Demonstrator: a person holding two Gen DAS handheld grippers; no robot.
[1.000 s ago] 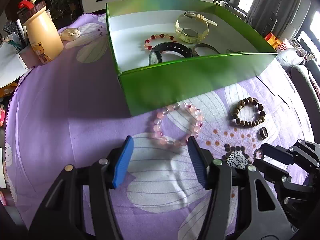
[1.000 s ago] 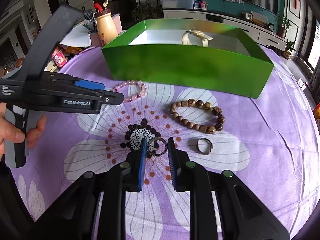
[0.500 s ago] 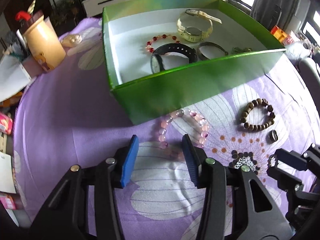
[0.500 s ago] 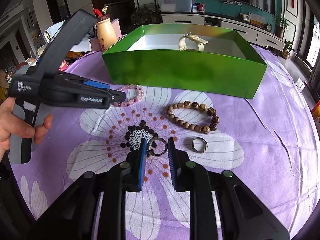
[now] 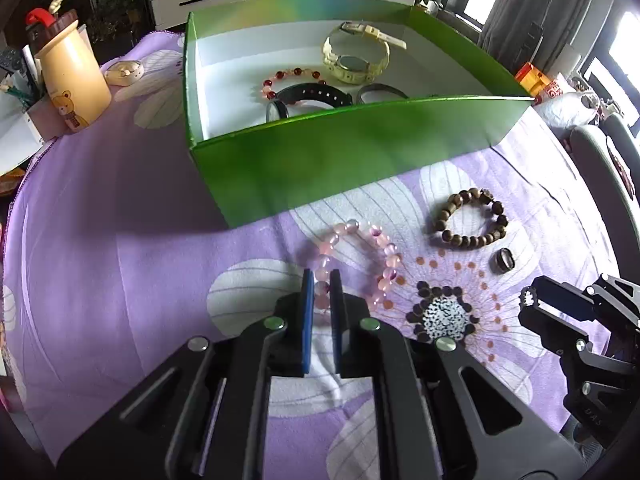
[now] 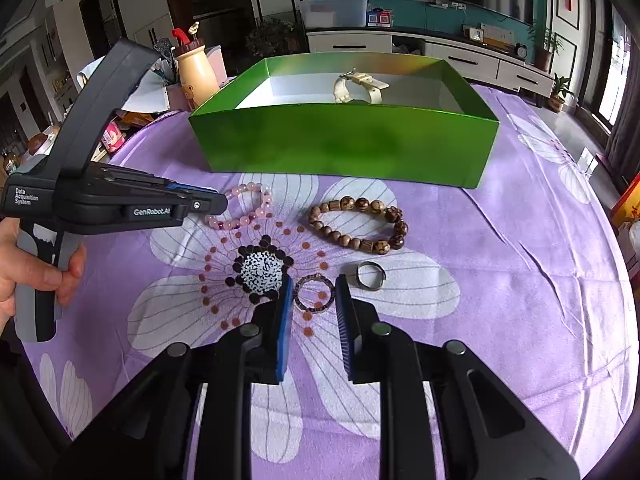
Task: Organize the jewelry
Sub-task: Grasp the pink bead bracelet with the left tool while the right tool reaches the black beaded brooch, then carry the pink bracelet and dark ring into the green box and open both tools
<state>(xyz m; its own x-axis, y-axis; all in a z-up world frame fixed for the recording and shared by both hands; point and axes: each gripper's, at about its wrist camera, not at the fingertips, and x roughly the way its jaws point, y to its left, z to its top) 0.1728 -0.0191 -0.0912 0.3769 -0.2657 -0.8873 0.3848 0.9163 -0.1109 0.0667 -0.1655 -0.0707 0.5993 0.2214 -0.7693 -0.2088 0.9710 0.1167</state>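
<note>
**Left wrist: grip on pink bracelet**

Left wrist view: your left gripper [image 5: 322,286] is clamped on the pink bracelet [image 5: 356,258], which lies on the purple cloth [image 5: 120,264] before the green box [image 5: 360,152]. Your right gripper [image 6: 312,296] stands part-open around a dark ring [image 6: 314,294], pads apart from it. Beyond lie the silver ring [image 6: 371,275] and wooden bracelet [image 6: 360,224].

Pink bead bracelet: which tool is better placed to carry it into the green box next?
Left. The left tool is already shut on the pink bead bracelet, near the green box. The right tool is open around the small dark ring.
</note>
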